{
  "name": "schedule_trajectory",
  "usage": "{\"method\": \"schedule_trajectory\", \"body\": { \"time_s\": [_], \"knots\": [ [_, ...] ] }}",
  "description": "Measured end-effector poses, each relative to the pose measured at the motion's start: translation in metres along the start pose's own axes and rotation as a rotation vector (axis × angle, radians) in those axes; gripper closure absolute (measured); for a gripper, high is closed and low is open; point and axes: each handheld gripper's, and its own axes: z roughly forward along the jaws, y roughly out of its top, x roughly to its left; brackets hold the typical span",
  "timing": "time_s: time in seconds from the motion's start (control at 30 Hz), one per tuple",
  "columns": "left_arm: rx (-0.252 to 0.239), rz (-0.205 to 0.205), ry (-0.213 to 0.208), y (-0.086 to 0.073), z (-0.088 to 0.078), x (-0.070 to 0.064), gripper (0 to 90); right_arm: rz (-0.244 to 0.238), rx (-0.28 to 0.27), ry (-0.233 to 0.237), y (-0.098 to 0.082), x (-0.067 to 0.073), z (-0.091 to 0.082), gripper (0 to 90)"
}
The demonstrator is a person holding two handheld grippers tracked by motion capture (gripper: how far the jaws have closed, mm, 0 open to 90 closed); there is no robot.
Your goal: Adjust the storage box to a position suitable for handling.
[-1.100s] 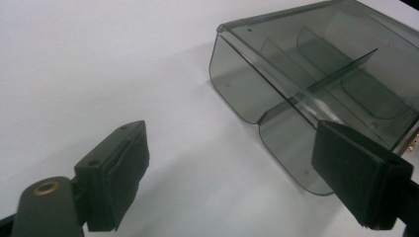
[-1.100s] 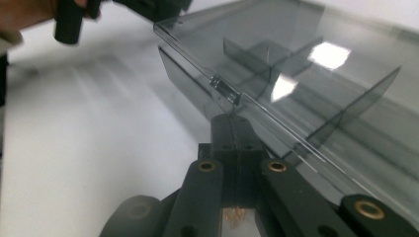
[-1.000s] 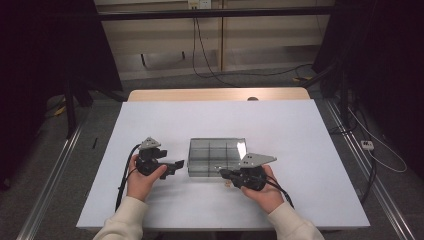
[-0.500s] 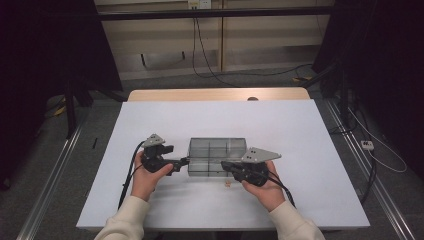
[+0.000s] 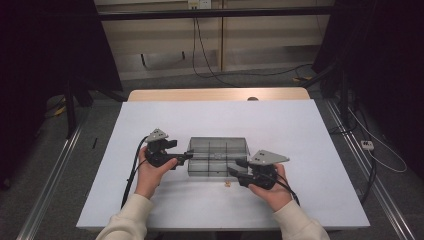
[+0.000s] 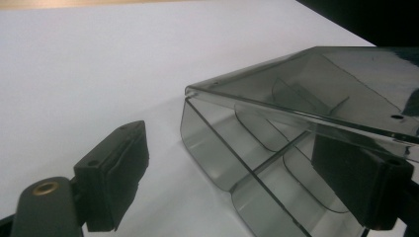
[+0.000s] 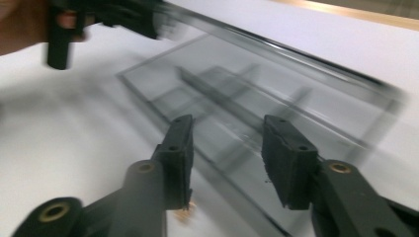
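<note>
The left tongs (image 5: pixel 184 156) stand wide open at the left end of the smoky clear compartment box (image 5: pixel 218 156), one jaw on bare white table (image 5: pixel 300 130), the other against the box's lifted lid (image 6: pixel 316 84), gripping nothing. The box lies between the two tongs. The right tongs (image 5: pixel 239 168), at its front right corner, have just been opening; in the blurred right gripper view they seem to clamp nothing. A small tan scrap (image 5: pixel 227 184) lies just beside them.

Beyond my gripper, the white bench (image 5: pixel 300 125) ends at a wooden strip (image 5: pixel 215 94); grey floor (image 5: pixel 60 165), cables (image 5: pixel 235 72) and dark curtains (image 5: pixel 380 65) surround it.
</note>
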Motion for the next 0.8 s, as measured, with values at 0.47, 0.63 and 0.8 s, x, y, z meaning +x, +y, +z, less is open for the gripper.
{"method": "schedule_trajectory", "body": {
  "time_s": [0.47,0.63,0.8],
  "knots": [
    [-0.020,0.034,-0.008,0.013,0.008,0.002,24.8,-0.024,-0.112,-0.127,0.016,-0.040,0.009,51.8],
    [-0.027,0.048,-0.011,0.016,0.010,0.004,28.6,-0.044,-0.119,-0.133,0.017,-0.043,0.014,52.4],
    [-0.028,0.066,-0.011,0.019,0.014,0.003,35.8,-0.036,-0.127,-0.135,0.020,-0.049,0.018,54.5]
  ]
}}
